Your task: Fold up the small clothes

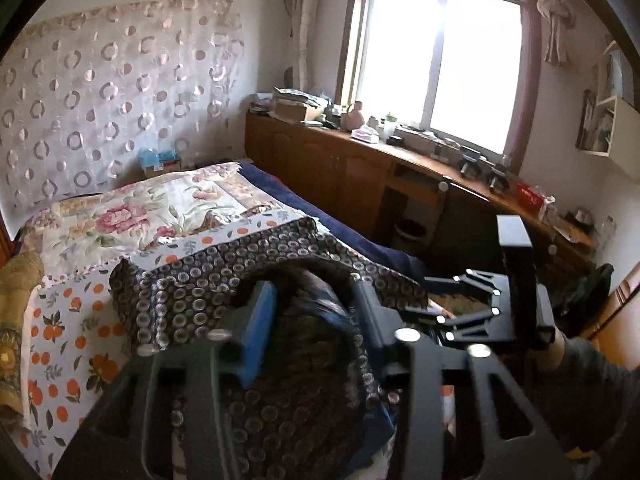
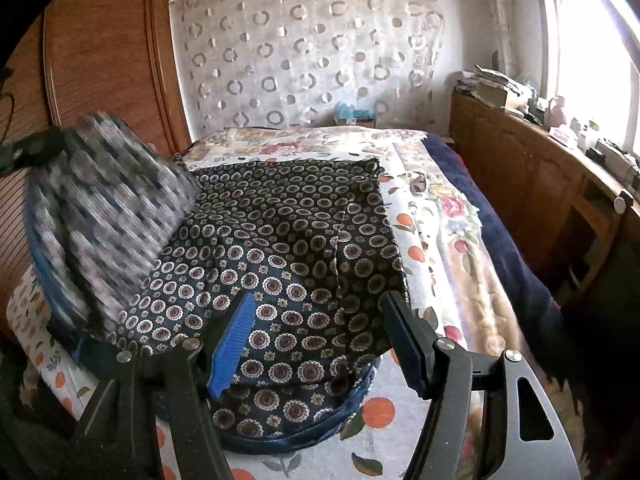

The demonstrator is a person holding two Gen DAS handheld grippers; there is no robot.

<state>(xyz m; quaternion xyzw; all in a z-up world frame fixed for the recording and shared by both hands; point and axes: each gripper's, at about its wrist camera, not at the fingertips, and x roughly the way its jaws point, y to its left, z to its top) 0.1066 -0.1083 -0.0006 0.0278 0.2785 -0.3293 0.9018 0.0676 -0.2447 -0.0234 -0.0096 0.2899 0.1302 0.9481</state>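
The right gripper [image 2: 320, 336] is hovering with jaws apart and nothing between them, just over the near, blue-trimmed hem of the dark medallion-print garment [image 2: 288, 232], whose long axis is running away up the orange-print bedsheet [image 2: 400, 440]. The left gripper [image 1: 312, 320] is standing half open with a fold of that cloth slack between its pads, so it is nearer; farther off, the raised flap at the garment's left side is blurring.

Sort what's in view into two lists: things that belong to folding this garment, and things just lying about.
Job:
- patterned garment, part folded on the bed
- left gripper, fabric between its jaws
- right gripper, open above the garment

Lying about:
- orange-print sheet
- floral quilt
- cluttered wooden counter
- curtain
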